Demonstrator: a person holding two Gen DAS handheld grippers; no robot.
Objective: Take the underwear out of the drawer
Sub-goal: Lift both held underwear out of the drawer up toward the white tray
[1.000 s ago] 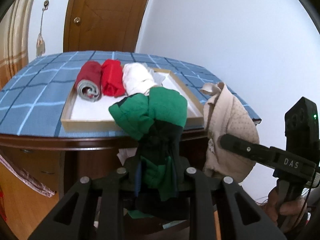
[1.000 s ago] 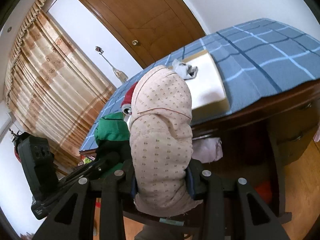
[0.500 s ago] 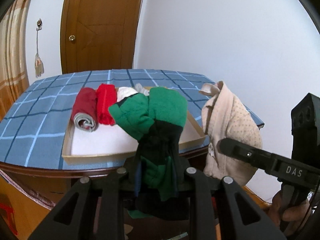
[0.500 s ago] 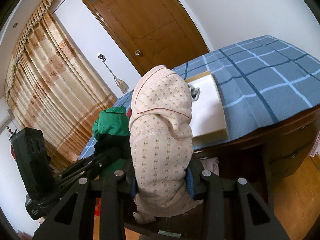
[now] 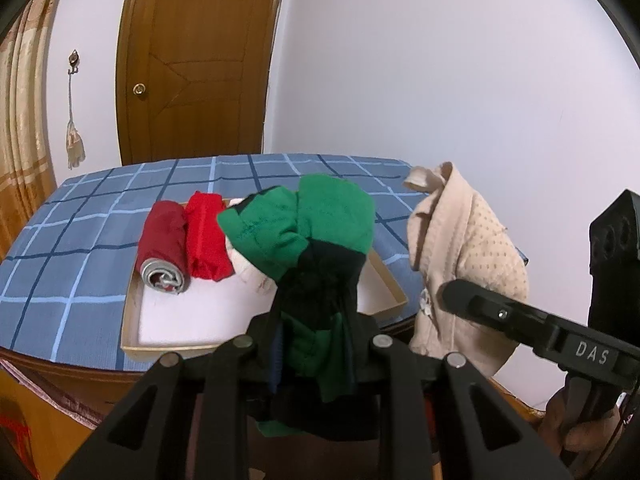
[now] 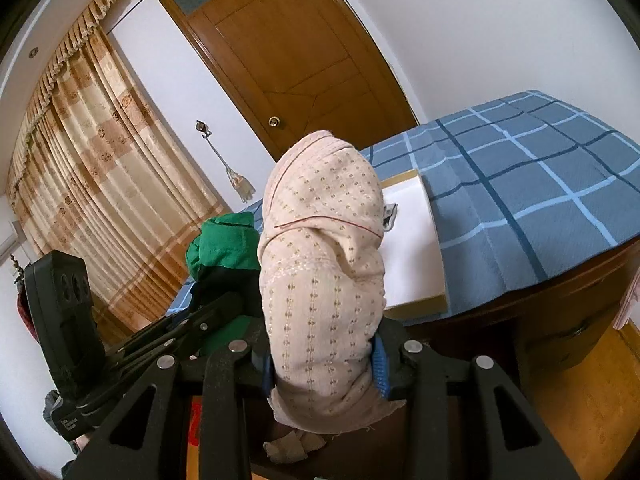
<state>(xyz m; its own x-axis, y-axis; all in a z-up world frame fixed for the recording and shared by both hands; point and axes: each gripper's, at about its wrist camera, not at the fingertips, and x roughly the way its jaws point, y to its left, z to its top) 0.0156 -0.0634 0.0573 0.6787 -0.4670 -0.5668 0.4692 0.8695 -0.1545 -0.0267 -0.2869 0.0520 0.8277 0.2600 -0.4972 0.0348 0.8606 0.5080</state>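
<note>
Change: both grippers are rising with their loads; the checked tabletop [image 5: 80,240] is sitting lower in both views than a second ago, and more of its surface is showing.
Meaning: both garments are looking clear of the drawer, which is not visible now; judging next step as carrying them over to the tray.
Left gripper [image 5: 316,354]: jaws nearly closed, pinching the green-and-black underwear [image 5: 320,240], which is bunching above the fingers and hanging below them.
Right gripper [image 6: 324,360]: jaws partly closed, clamping the beige dotted underwear [image 6: 324,272]; the roll is standing up between the blue pads [image 6: 380,364].
Garment positions: both held in the air in front of the table's near edge, green piece left of beige piece.
Tray [image 5: 132,312]: shallow, white-lined, lying along the tabletop's near edge.
Tray contents, left to right: dark red roll [image 5: 164,248], bright red roll [image 5: 206,240], a white piece [image 5: 252,272] partly hidden behind the green garment; near half bare.
</note>
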